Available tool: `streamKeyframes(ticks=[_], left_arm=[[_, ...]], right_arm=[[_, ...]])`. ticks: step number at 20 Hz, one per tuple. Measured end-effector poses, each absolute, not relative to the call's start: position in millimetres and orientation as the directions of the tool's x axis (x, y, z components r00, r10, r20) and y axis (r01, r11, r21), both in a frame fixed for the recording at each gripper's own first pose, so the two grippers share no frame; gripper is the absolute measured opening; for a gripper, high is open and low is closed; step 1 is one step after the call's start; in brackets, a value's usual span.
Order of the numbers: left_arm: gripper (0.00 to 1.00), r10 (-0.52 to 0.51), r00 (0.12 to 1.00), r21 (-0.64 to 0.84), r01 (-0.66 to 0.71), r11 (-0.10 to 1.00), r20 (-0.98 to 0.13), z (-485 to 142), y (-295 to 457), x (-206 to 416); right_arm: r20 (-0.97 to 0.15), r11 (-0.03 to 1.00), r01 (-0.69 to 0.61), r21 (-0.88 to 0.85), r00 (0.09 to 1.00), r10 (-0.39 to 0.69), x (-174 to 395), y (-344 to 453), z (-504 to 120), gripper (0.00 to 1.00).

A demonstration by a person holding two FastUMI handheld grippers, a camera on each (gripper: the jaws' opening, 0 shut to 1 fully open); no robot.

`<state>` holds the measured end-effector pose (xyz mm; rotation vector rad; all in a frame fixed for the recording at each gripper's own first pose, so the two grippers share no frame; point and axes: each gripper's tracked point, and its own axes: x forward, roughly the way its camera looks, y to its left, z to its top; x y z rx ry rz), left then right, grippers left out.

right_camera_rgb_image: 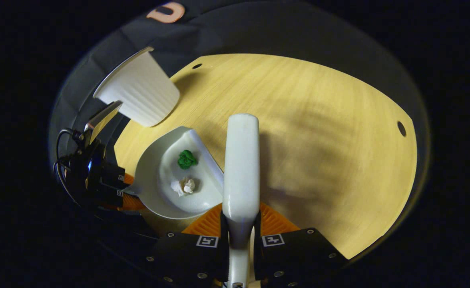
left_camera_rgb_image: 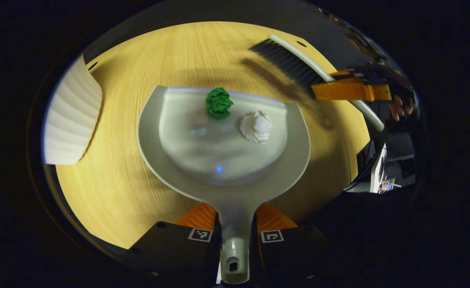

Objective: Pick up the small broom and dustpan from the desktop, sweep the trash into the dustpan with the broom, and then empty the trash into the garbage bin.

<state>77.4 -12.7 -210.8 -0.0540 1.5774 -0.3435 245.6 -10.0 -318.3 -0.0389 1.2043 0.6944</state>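
Observation:
In the left gripper view my left gripper (left_camera_rgb_image: 235, 218) is shut on the handle of the white dustpan (left_camera_rgb_image: 179, 136), which is held over the wooden desktop (left_camera_rgb_image: 111, 188). A green paper ball (left_camera_rgb_image: 219, 103) and a white paper ball (left_camera_rgb_image: 255, 127) lie inside the pan. The broom (left_camera_rgb_image: 295, 64), black bristles on a white back, hangs to the upper right, gripped by the other gripper's orange fingers (left_camera_rgb_image: 349, 90). In the right gripper view my right gripper (right_camera_rgb_image: 241, 224) is shut on the broom's white handle (right_camera_rgb_image: 241, 168). To its left are the dustpan (right_camera_rgb_image: 155, 188), its green ball (right_camera_rgb_image: 187, 159) and white ball (right_camera_rgb_image: 184, 186).
A white ribbed garbage bin (left_camera_rgb_image: 73, 116) stands at the desk's left edge, seen again as the bin (right_camera_rgb_image: 143, 98) at the far left corner. The left gripper's body (right_camera_rgb_image: 95, 176) with cables shows left of the dustpan. Small holes (right_camera_rgb_image: 401, 128) mark the desktop (right_camera_rgb_image: 319, 152).

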Motion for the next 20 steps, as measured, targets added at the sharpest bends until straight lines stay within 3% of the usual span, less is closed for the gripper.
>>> streamKeyframes(ticks=[5, 13, 18, 19, 20], left_arm=[[0.3, -0.246, 0.016, -0.242, 0.134, 0.961, -0.969, -206.4, -16.8, 83.5], [0.28, -0.258, 0.107, -0.246, 0.115, 0.962, -0.96, -192.6, -10.9, 83.8], [0.28, -0.261, 0.228, -0.239, 0.119, 0.964, -0.938, -127.0, -5.3, 115.1], [0.28, -0.273, 0.249, -0.249, 0.124, 0.96, -0.929, -109.0, -10.1, 122.3], [0.28, -0.28, 0.272, -0.254, 0.126, 0.959, -0.921, -89.9, -14.0, 127.4]], right_arm=[[-0.904, 0.88, -0.373, 0.296, 0.188, 0.384, 200.8, -48.4, -343.7, 0.25], [-0.92, 0.902, -0.334, 0.274, 0.183, 0.347, 162.4, -51.5, -369.8, 0.25], [-0.929, 0.919, -0.319, 0.233, 0.208, 0.307, 157.8, -82.9, -384.6, 0.29], [-0.931, 0.921, -0.319, 0.225, 0.209, 0.3, 158.7, -87.9, -387.1, 0.39], [-0.934, 0.923, -0.317, 0.217, 0.208, 0.291, 159.9, -93.0, -389.8, 0.33]])
